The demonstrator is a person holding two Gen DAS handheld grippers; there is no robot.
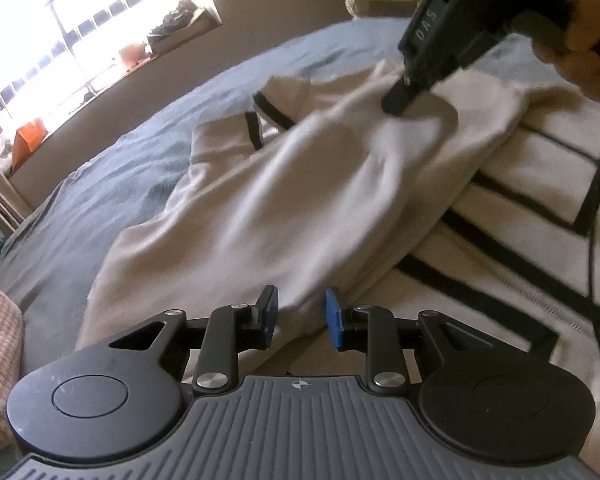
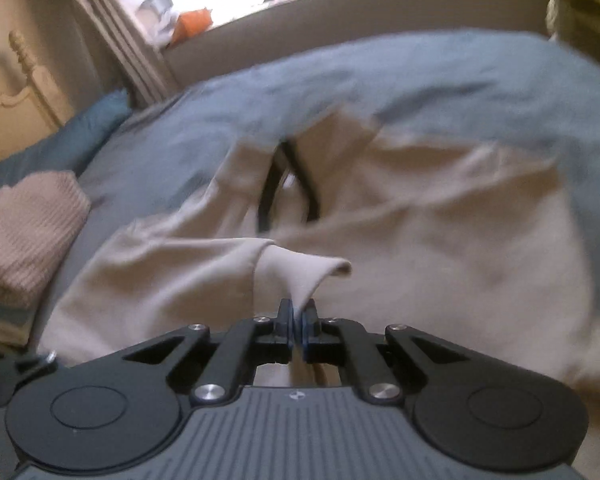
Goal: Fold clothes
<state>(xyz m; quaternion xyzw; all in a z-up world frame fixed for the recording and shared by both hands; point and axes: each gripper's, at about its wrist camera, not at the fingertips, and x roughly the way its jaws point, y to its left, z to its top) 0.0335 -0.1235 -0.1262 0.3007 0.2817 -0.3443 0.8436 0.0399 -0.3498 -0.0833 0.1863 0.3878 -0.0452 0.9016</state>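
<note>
Bed (image 1: 112,168), blue-grey cover, filling most of both views under a bright window (image 1: 60,28).
Cream garment (image 1: 260,208) with black trim, spread across the cover's middle; sleeve laid over the body, collar opening at the far side.
Folded pink knit (image 2: 28,236), near left on the cover, well apart from the garment.
Blue pillow (image 2: 80,136), far left, by a cream headboard.
Right gripper (image 2: 299,318), pads pressed together, pinching a raised fold of the cream cloth; hand (image 1: 592,52) on its handle.
Left gripper (image 1: 302,316), blue pads spread, cloth lying between, not pinched.
</note>
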